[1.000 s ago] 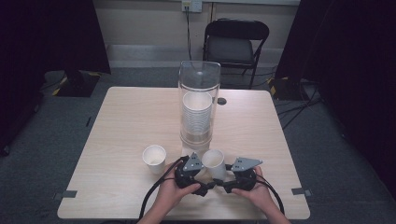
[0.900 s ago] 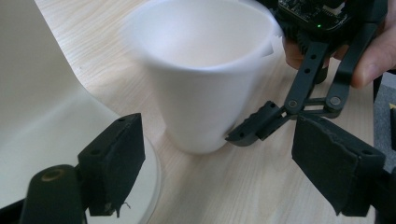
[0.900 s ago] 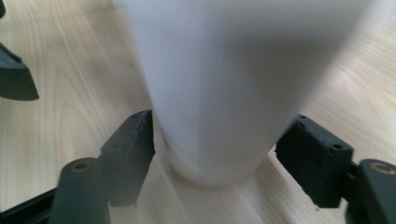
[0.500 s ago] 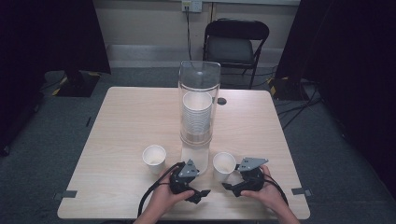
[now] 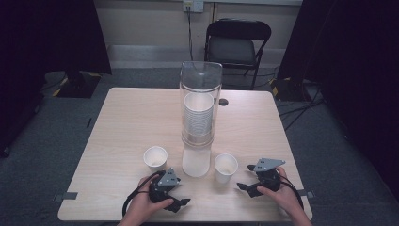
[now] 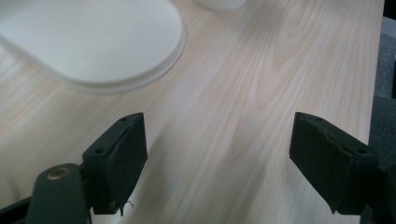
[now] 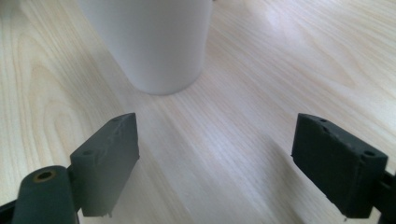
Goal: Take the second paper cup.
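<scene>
Two white paper cups stand on the wooden table [image 5: 122, 122]: one cup [image 5: 155, 157] left of the dispenser's white base [image 5: 195, 162], the other cup [image 5: 226, 167] right of it. My right gripper [image 5: 243, 178] sits just right of that cup, apart from it. Its jaws have just opened and are open, with only bare wood between them; the right gripper [image 7: 215, 158] faces the cup [image 7: 149, 42]. My left gripper [image 5: 181, 203] lies near the front edge, open. The left gripper [image 6: 217, 158] has the white base [image 6: 93, 42] ahead of it.
A tall clear tube [image 5: 201, 103] holding a stack of several white cups rises from the base at the table's middle. A small dark disc [image 5: 223, 101] lies behind it. A folding chair [image 5: 237, 44] stands beyond the far edge. Cables trail from both grippers.
The right gripper carried the cup rightward from the base, let it go and drew back right. The left hand slid back toward the front edge.
</scene>
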`<state>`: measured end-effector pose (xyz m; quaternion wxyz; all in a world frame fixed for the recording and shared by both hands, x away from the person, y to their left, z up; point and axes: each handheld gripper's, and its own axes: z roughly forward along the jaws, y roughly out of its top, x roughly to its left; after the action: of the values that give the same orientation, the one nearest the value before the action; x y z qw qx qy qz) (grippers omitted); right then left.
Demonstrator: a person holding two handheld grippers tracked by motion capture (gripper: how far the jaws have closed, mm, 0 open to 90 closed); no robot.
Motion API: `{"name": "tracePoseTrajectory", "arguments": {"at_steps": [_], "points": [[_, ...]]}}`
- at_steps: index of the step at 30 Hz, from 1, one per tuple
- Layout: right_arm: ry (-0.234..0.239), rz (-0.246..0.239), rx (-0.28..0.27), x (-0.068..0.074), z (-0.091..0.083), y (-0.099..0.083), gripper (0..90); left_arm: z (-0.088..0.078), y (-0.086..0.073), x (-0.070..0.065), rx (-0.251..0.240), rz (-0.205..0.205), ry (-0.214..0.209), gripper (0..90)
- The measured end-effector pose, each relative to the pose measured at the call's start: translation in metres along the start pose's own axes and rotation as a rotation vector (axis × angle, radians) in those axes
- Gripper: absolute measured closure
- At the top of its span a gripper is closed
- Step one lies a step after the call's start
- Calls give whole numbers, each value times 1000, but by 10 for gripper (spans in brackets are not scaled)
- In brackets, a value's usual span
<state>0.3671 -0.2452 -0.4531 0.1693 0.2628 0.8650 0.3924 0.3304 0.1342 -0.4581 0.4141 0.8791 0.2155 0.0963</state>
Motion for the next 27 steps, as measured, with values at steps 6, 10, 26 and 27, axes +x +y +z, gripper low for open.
{"name": "tracePoseTrajectory", "arguments": {"at_steps": [6,10,26,27], "points": [[-22,11,15,-8,-2,-5,143,-13,-16,8,-1,-14,21,187],[-30,24,16,-11,-3,-7,143,-21,-23,11,9,-11,26,187],[-68,41,29,-17,-3,-12,133,-51,-62,24,-24,-52,81,186],[-73,43,23,-17,-2,-12,125,-51,-62,24,-22,-35,90,187]]}}
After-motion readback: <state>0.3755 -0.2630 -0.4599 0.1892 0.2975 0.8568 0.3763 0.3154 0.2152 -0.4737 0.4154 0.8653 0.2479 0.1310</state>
